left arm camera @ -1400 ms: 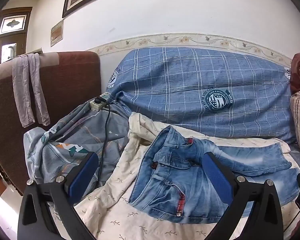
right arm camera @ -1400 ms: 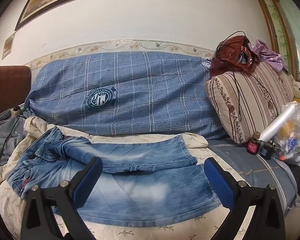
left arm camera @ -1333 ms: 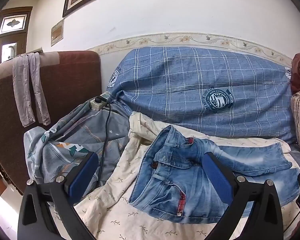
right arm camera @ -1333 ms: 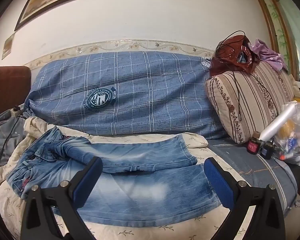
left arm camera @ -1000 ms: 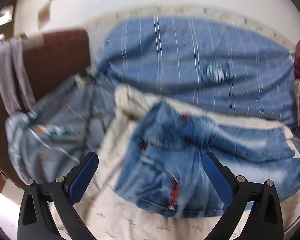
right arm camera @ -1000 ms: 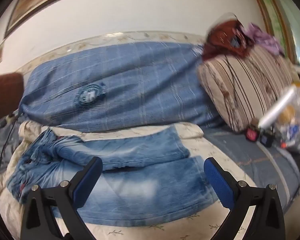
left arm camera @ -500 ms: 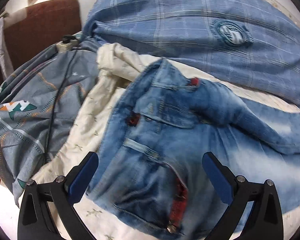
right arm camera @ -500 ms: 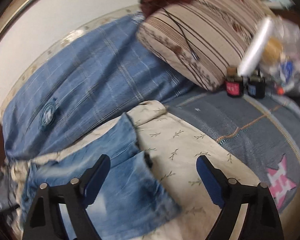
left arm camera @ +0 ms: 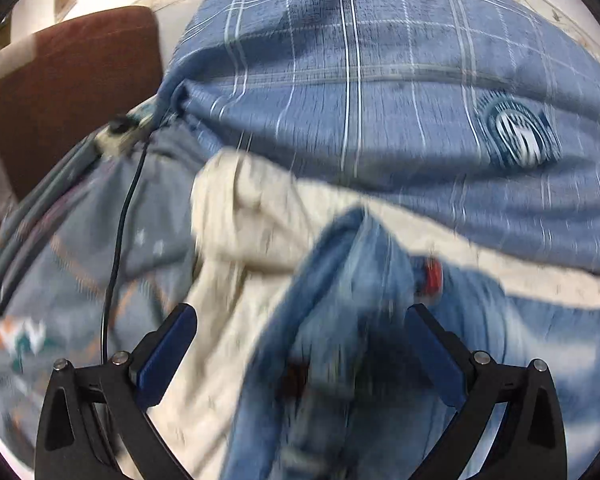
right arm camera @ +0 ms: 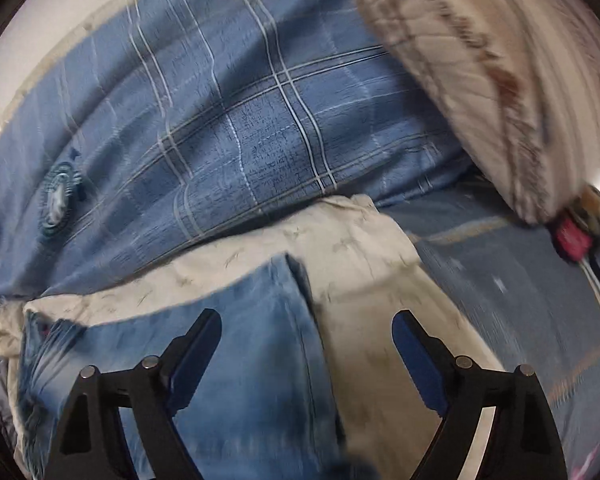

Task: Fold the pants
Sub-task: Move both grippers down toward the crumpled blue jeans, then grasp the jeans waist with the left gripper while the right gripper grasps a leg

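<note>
No fold made yet: the jeans (right arm camera: 236, 344) lie spread on the cream sheet (right arm camera: 364, 248), legs side by side. Left gripper (left arm camera: 300, 344), jaws wide open, hovers low over the waistband; right gripper (right arm camera: 306, 344), jaws also open, straddles the hem edge, gripping nothing.

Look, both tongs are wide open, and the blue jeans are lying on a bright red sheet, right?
Almost. The sheet under the jeans is cream with little sprigs, not red; the right wrist view shows it best. The rest holds: the left tongs and right tongs are both open.
</note>
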`<control>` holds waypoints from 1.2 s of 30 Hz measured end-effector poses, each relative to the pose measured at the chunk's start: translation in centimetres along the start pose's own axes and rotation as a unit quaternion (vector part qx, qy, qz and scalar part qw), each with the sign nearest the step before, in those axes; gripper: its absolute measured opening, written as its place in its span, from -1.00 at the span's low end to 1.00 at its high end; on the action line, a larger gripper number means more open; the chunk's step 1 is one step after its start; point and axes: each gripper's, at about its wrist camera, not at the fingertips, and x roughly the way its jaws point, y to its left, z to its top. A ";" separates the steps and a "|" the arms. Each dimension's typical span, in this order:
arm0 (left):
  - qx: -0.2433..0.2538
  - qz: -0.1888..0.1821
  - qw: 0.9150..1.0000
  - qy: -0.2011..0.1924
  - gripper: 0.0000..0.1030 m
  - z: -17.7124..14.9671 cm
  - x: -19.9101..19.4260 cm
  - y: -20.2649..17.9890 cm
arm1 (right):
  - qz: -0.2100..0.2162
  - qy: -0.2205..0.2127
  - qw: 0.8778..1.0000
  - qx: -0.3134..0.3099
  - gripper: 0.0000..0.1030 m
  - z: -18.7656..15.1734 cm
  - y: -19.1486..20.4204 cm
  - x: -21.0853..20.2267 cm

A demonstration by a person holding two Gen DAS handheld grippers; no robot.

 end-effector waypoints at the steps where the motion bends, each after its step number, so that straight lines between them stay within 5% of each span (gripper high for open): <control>1: 0.007 0.003 1.000 0.002 1.00 0.9 0.3 -0.1 | 0.005 0.006 1.000 0.002 0.73 0.6 0.0 0.7; 7: 0.029 0.020 0.996 0.079 1.00 6.6 7.2 -0.8 | 0.009 0.038 0.999 -0.006 0.73 2.9 0.9 4.4; 13: -0.002 -0.032 0.991 0.133 0.97 7.5 12.3 -1.9 | 0.008 0.037 0.998 -0.047 0.73 3.0 2.8 5.0; 17: 0.003 -0.059 0.985 0.163 0.55 6.8 14.6 -4.1 | 0.005 0.036 0.998 -0.046 0.73 3.2 2.8 5.4; 21: 0.021 -0.034 0.986 0.163 0.52 6.2 16.2 -5.5 | 0.005 0.038 0.999 -0.038 0.73 3.4 2.1 5.7; 22: 0.015 -0.034 0.986 0.160 0.29 6.2 16.5 -5.4 | 0.007 0.038 0.999 -0.034 0.73 3.5 1.8 5.8; 23: 0.009 -0.038 0.987 0.154 -0.14 6.1 16.6 -5.2 | 0.013 0.040 0.999 -0.025 0.73 3.7 1.5 5.8; 24: 0.004 -0.052 0.987 0.151 -0.30 6.1 16.6 -5.1 | 0.017 0.041 0.999 -0.021 0.73 3.8 1.3 5.9; 31: 0.016 -0.059 0.988 0.142 -0.21 5.0 17.4 -5.6 | 0.007 0.081 0.996 -0.040 0.70 3.9 2.4 8.6; 33: 0.013 -0.061 0.990 0.125 -0.38 4.8 16.8 -5.5 | -0.005 0.101 0.993 -0.056 -0.06 3.4 3.0 9.5; 34: 0.010 -0.073 0.990 0.122 -0.85 4.9 16.4 -5.4 | -0.005 0.103 0.993 -0.065 -0.15 3.2 3.2 9.5; 36: 0.005 -0.081 0.990 0.117 -0.86 4.6 15.4 -5.2 | -0.009 0.092 0.993 -0.078 -0.39 3.3 3.7 8.5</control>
